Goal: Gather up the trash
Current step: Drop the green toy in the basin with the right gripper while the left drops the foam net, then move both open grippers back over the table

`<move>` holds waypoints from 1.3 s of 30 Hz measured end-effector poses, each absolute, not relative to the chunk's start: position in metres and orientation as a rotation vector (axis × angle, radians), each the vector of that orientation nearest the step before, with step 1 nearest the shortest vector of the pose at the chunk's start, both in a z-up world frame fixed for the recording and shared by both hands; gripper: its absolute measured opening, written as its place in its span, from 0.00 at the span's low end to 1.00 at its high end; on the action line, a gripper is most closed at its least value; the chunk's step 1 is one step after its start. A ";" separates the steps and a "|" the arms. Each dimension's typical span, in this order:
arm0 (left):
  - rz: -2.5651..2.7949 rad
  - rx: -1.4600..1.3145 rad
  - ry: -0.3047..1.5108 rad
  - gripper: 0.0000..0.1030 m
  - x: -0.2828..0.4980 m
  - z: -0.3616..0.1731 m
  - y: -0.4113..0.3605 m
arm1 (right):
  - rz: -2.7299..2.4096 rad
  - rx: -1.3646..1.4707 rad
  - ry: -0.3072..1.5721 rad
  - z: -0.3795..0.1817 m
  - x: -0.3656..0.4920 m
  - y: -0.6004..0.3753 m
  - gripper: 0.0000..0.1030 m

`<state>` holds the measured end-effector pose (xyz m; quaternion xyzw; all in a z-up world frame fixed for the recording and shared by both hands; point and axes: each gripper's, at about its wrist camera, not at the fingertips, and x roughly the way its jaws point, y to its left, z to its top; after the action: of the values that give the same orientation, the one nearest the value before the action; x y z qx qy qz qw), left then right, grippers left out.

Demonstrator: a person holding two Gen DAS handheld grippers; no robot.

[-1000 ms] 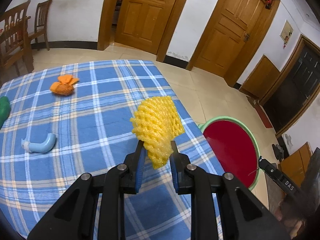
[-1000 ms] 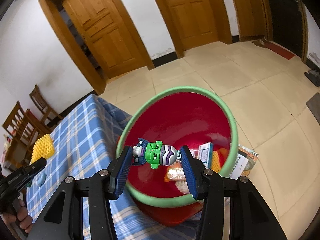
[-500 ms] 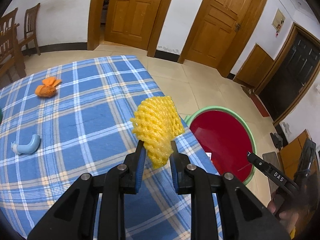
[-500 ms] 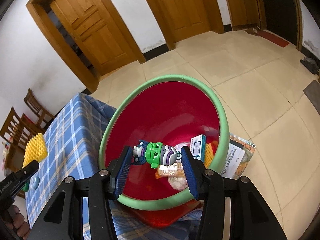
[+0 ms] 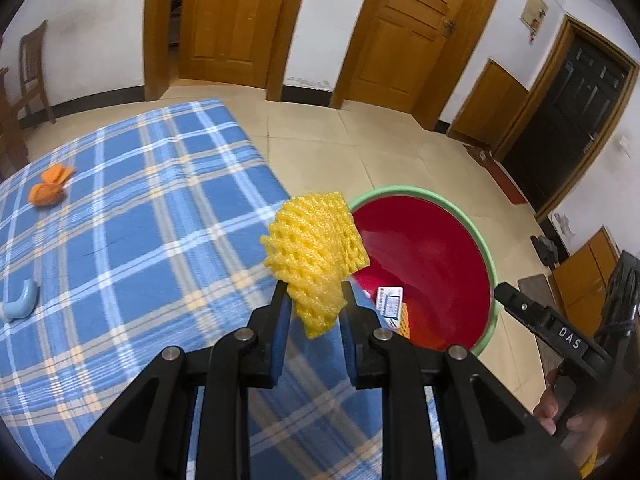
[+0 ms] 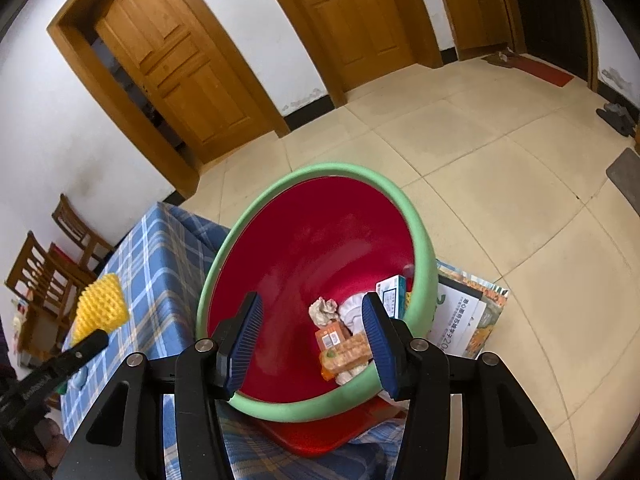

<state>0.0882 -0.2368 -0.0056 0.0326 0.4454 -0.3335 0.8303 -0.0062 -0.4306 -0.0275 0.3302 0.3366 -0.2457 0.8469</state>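
My left gripper (image 5: 314, 300) is shut on a yellow foam fruit net (image 5: 314, 240), held over the right edge of the blue plaid table (image 5: 140, 220). The net (image 6: 102, 306) also shows in the right wrist view. Just past that edge, below table height, stands a red bin with a green rim (image 5: 486, 248). My right gripper (image 6: 312, 312) hangs open over the bin's (image 6: 424, 248) mouth, nothing between its blue pads (image 6: 244, 336). Inside the bin lie crumpled paper (image 6: 322, 310), orange packets (image 6: 344, 354) and a small box (image 6: 392, 292).
Orange peel (image 5: 48, 190) and a light blue curved piece (image 5: 22, 302) lie on the table at the left. A printed booklet (image 6: 464, 316) lies on the tiled floor beside the bin. Wooden chairs (image 6: 44, 276) stand beyond the table, doors along the walls.
The green and purple toy figure that sat between the right jaws is gone from them and is not in sight. The left gripper has carried the net right, toward the bin.
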 end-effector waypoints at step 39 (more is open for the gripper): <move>-0.729 0.082 0.994 0.49 0.078 -0.014 -0.270 | -0.511 0.743 0.660 -0.019 -0.024 -0.436 0.52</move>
<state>0.0778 -0.2703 -0.0135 0.0385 0.4662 -0.3417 0.8151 -0.0243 -0.4357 -0.0186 0.3525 0.3131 -0.2422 0.8479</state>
